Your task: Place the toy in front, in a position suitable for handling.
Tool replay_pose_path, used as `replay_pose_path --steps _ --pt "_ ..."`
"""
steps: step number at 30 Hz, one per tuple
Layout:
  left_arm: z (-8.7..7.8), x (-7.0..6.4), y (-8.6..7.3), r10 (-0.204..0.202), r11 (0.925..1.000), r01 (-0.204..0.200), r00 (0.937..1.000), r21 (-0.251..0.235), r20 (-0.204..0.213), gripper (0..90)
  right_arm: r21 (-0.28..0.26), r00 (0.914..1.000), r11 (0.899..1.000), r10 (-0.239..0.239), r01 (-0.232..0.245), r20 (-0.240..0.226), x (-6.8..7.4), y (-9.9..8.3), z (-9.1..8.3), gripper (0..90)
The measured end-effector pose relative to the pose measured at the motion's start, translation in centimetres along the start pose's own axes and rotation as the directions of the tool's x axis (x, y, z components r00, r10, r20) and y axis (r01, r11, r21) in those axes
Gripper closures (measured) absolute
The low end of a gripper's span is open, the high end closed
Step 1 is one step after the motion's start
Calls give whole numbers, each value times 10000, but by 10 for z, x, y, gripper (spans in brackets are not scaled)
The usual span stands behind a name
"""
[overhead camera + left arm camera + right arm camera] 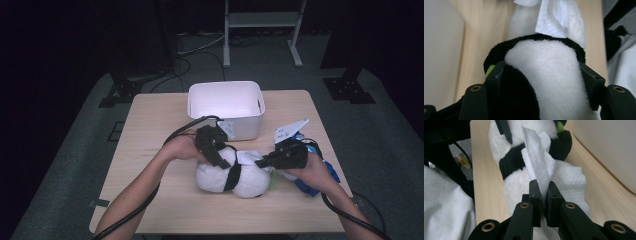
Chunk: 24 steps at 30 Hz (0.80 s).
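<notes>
Your right tool (pixel 543 191) is pinched shut on the paper towel (pixel 541 167), your left tool (pixel 544 82) clamped around the plush panda (pixel 232 175) lying on the table (pixel 150 150) at center frame. Tug too hard and that thin towel probably tears.

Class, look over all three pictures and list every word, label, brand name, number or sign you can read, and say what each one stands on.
No text can be read anywhere.
The black-and-white plush toy, the white paper tissue, the white plastic bin and the light wooden table bear no print.
A small yellow-labelled object on the floor beside the table: any print is too small and blurred to read.
</notes>
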State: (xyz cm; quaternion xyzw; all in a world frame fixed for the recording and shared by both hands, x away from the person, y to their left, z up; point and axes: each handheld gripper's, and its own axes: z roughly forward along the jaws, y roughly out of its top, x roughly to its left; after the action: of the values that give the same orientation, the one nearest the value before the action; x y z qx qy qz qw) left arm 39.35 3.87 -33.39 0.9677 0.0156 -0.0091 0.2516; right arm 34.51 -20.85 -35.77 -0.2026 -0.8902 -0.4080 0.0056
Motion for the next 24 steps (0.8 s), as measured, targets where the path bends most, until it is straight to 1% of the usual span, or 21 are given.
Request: replay_pose_path --steps 2,3,4,5,6,7,9,11,12,13,14,15,17,19,24 --pt "2 1 2 89 10000 -89 10000 -29 -24 337 101 9999 9999 119 -120 89 -5 -3 -2 844" --pt "3 0 2 208 9998 -208 9998 14 -16 337 101 9999 9999 119 -120 89 -5 -3 -2 844" --pt "5 -2 1 239 9997 -239 9997 -42 -11 333 222 9999 9996 166 -166 -12 -5 -4 -2 844" --pt "6 -5 -1 287 9996 -288 9996 -43 -19 329 352 10000 9994 74 -72 -51 -4 -4 0 844" --pt "6 -7 -3 340 9994 -340 9994 -46 -79 324 450 9999 9989 -101 105 -92 0 -1 3 845" --pt "6 -10 -6 339 9993 -341 9993 -135 -167 324 450 9999 9989 -101 105 -92 0 -1 3 845" --pt "5 -18 -13 314 9990 -325 9988 -307 -375 321 408 9993 9986 -320 328 -189 4 7 8 845" --pt "4 -26 -18 433 9982 -455 9975 -381 -559 317 372 9984 9981 -474 485 -303 8 15 13 846" --pt "4 -35 -24 442 9976 -487 9953 -497 -862 314 484 9965 9958 -758 775 -356 14 23 22 845" --pt "4 -35 -24 442 9976 -487 9953 -497 -862 313 484 9965 9958 -758 775 -356 14 23 22 845" --pt "4 -39 -28 411 9973 -470 9941 -569 -1001 313 742 9937 9911 -1092 1109 -267 20 28 30 846" --pt "4 -43 -33 378 9969 -452 9931 -647 -1113 313 742 9937 9911 -1092 1109 -267 20 28 30 846" --pt "3 -48 -43 297 9935 -431 9917 -1051 -1255 314 745 9921 9896 -1210 1231 -329 24 29 31 847" --pt "4 -53 -50 221 9896 -415 9900 -1379 -1395 314 703 9923 9900 -1207 1224 -279 26 29 28 847" --pt "3 -58 -56 196 9852 -463 9869 -1648 -1602 314 700 9937 9913 -1111 1118 -134 27 22 20 846"
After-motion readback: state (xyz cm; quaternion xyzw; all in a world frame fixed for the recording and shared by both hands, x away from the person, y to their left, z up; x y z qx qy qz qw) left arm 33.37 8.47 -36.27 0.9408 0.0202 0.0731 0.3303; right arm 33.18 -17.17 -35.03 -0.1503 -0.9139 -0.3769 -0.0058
